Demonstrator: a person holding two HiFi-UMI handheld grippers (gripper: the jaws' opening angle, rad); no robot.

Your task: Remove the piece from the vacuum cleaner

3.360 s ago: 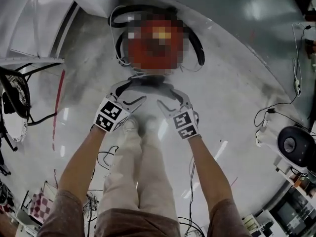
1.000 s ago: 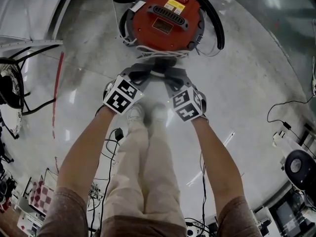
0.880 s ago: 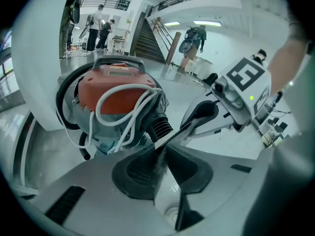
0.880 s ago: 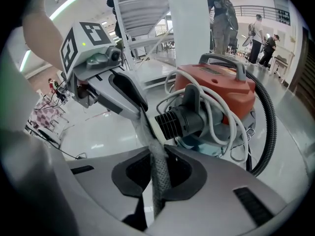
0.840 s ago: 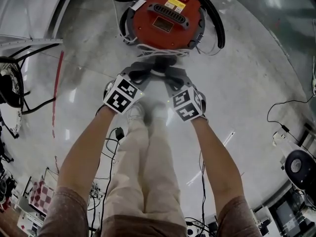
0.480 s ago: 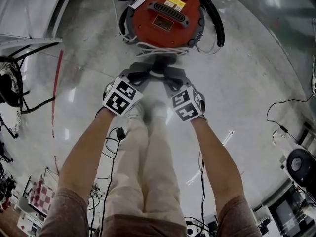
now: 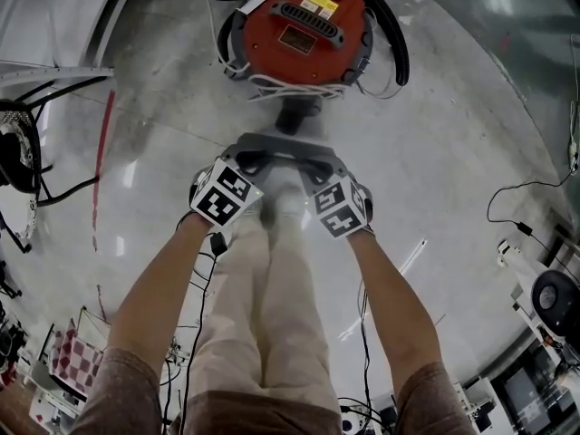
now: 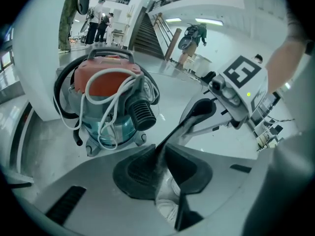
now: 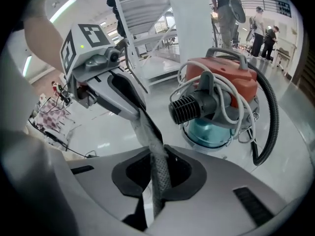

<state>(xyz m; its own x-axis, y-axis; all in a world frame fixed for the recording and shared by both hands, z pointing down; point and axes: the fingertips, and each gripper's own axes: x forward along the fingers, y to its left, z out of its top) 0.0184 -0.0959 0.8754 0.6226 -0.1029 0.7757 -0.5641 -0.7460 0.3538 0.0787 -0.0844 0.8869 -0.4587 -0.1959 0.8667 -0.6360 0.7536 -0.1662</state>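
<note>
Head view: the thin grey mesh-textured piece (image 7: 288,145) was clear of the round red-lidded vacuum cleaner (image 7: 299,25), stretched on its near side between the left gripper (image 7: 256,159) and the right gripper (image 7: 319,161). Left gripper view: the jaws were closing, pads pinching the piece's edge (image 8: 170,136). Right gripper view: the jaws sat clamped on the other end (image 9: 158,163).

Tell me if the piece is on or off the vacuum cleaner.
Off: the piece sits apart from the vacuum cleaner, whose ribbed port shows bare.
</note>
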